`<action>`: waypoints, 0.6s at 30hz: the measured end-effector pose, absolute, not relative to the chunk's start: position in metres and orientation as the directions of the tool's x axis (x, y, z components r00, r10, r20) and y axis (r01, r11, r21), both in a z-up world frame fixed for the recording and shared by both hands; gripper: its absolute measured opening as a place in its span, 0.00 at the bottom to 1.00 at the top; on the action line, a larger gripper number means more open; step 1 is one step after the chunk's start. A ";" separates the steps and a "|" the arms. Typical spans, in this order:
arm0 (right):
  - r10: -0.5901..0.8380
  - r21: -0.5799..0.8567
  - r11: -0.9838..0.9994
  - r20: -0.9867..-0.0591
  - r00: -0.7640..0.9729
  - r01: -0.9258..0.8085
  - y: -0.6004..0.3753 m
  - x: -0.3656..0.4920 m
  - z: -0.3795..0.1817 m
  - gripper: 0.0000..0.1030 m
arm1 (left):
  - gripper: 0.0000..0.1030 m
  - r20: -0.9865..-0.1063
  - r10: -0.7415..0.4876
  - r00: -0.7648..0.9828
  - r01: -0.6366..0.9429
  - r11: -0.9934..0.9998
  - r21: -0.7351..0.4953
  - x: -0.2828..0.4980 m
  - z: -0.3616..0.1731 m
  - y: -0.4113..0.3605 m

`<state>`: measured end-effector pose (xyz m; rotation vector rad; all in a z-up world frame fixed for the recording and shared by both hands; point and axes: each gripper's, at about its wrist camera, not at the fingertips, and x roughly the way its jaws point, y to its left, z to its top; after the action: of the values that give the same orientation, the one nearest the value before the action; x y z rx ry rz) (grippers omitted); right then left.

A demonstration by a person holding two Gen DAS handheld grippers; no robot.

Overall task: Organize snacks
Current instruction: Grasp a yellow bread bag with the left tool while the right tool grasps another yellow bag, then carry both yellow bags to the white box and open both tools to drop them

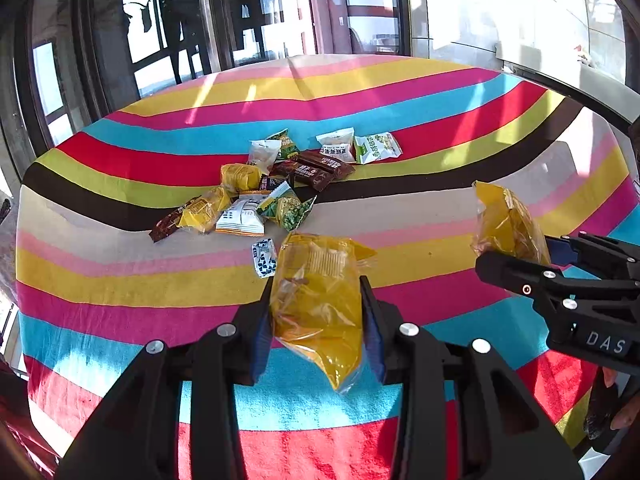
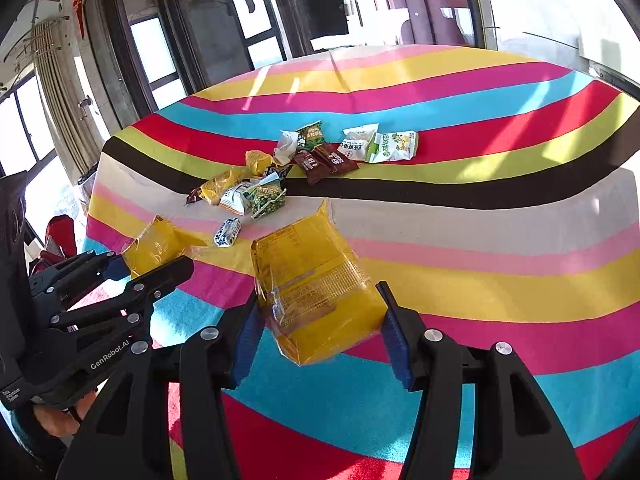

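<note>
The striped worktop [image 1: 400,208] carried a snack pile [image 1: 256,196] mid-surface. Each gripper, left [image 1: 316,312] and right [image 2: 322,320], pinched a yellow packet [image 1: 316,304] [image 2: 316,296] clear above the cloth. The slick, crinkly film could probably slip from the pads and drop.

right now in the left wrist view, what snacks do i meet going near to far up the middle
yellow plastic packet in the left tongs → small blue-and-white wrapped candy → green pea bag → brown chocolate bar wrappers
</note>
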<state>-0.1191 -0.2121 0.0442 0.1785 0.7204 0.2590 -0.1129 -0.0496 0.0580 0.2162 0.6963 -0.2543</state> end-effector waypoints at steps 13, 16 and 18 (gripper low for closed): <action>0.357 0.191 0.933 -0.610 0.708 -0.305 -0.148 -0.142 0.067 0.52 | 0.37 -0.616 -0.118 0.779 0.229 0.968 0.104 -0.142 0.072 0.000; 0.385 0.173 0.918 -0.608 0.694 -0.357 -0.125 -0.150 0.071 0.52 | 0.37 -0.610 -0.101 0.786 0.202 0.974 0.099 -0.151 0.073 0.018; 0.403 0.155 0.905 -0.607 0.685 -0.395 -0.108 -0.156 0.073 0.52 | 0.37 -0.608 -0.085 0.789 0.179 0.979 0.095 -0.157 0.072 0.031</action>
<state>-0.1562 -0.1081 0.0732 0.0124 0.6834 0.4469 -0.1567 0.0311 0.0724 0.1513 0.6466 -0.1431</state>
